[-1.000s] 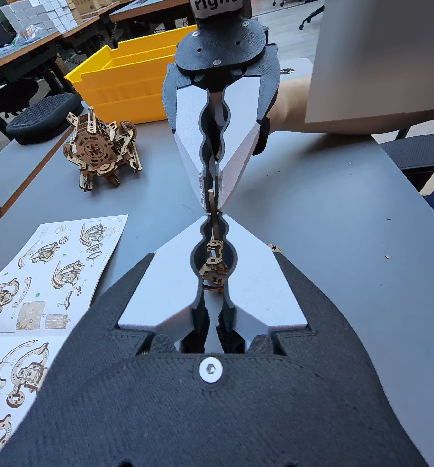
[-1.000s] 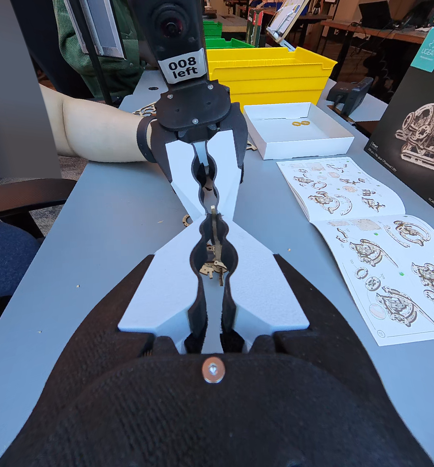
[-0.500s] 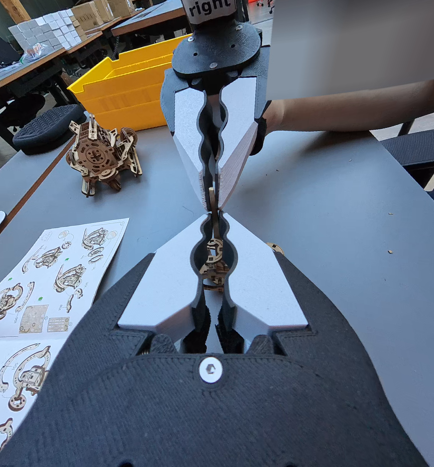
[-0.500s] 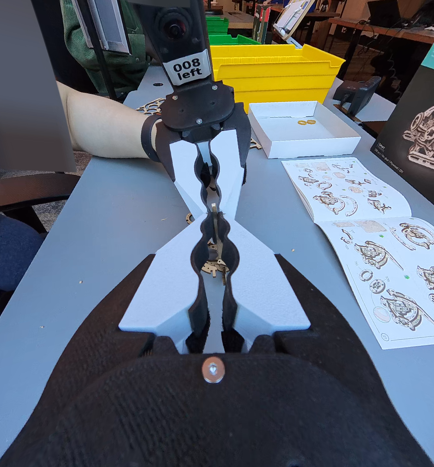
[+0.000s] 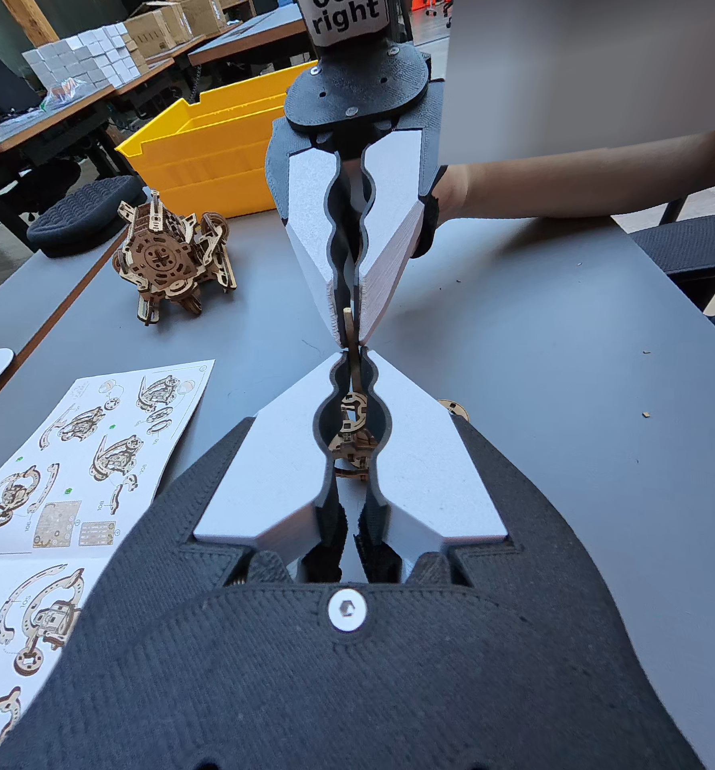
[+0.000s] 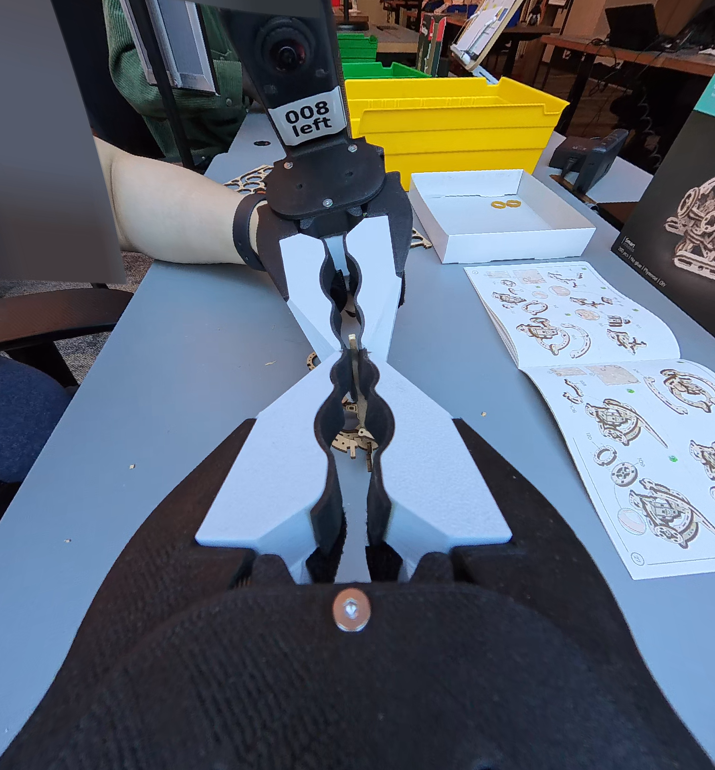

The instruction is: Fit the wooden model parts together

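Two hand-held claws meet tip to tip just above a grey desk (image 5: 535, 375). The left claw (image 5: 351, 359) is clenched on a thin wooden strip (image 5: 352, 366), which stands on edge and runs forward into the tips of the right claw (image 5: 349, 339), also clamped on it. In the right wrist view the right claw (image 6: 352, 359) pinches the same strip (image 6: 353, 375), with the left claw (image 6: 352, 343) opposite. Behind the strip, in the hollow between the left claw's fingers, sits a small cluster of wooden parts (image 5: 353, 441); whether it hangs from the strip or lies on the desk cannot be told.

The strip looks like laser-cut plywood: very light, stiff along its length, but thin and likely to snap if bent sideways or twisted. It is best gripped on its flat faces, close to the joint, and pushed straight along its length.

Well apart lie a finished wooden model (image 5: 168, 258), an open instruction booklet (image 6: 618, 408), a yellow bin (image 6: 451, 125) and a white tray (image 6: 501, 246).
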Action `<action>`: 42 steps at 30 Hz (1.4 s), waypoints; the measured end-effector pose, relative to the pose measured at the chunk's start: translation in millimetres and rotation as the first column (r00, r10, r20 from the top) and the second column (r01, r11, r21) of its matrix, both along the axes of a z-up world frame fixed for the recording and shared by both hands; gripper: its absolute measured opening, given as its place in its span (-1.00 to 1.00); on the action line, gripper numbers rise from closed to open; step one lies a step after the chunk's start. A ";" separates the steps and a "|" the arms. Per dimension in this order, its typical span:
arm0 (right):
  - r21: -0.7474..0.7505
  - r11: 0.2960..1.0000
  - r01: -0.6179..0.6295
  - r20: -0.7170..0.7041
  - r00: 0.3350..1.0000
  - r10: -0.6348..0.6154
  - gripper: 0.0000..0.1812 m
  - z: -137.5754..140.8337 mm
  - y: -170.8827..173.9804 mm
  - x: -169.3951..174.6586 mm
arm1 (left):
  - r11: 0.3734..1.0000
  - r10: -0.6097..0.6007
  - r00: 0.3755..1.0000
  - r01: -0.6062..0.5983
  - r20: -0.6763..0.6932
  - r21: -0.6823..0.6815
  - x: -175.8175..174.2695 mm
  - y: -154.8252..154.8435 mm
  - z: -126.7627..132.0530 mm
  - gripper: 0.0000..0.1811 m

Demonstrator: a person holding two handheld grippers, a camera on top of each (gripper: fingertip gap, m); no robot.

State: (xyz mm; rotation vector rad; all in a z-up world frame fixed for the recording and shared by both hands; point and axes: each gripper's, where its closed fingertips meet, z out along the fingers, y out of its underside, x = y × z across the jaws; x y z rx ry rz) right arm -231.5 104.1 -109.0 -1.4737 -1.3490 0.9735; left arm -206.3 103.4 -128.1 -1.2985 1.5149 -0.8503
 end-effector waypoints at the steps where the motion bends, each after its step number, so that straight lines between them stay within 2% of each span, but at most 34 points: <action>1: 0.000 1.000 0.004 -0.003 1.000 -0.004 -0.98 0.1 0.5 -0.1 | 1.000 0.002 1.000 -0.002 0.000 -0.001 0.0 0.5 0.0 -0.96; 7: -0.095 0.996 0.000 -0.064 0.998 -0.006 -0.97 3.2 2.1 1.0 | 1.000 0.011 1.000 -0.011 -0.005 0.000 2.1 1.2 0.4 -0.96; 17: -0.084 0.995 0.058 -0.100 0.993 -0.066 -0.97 5.5 9.7 -3.0 | 0.998 0.026 0.999 -0.025 0.020 -0.055 2.2 5.6 1.4 -0.97; 30: -0.099 0.994 0.049 -0.127 0.990 -0.061 -0.98 4.9 9.5 -2.3 | 0.996 0.036 0.999 -0.033 0.038 -0.079 2.1 6.1 2.1 -0.97; 33: -0.057 0.997 0.058 -0.097 0.993 -0.064 -0.99 3.8 10.0 -1.7 | 0.996 0.035 0.998 -0.030 0.045 -0.089 2.5 6.1 2.5 -0.97; 42: -0.108 0.993 0.053 -0.127 0.990 -0.066 -0.98 3.6 13.2 -1.7 | 0.992 0.038 0.999 -0.033 0.038 -0.119 2.3 8.8 2.8 -0.97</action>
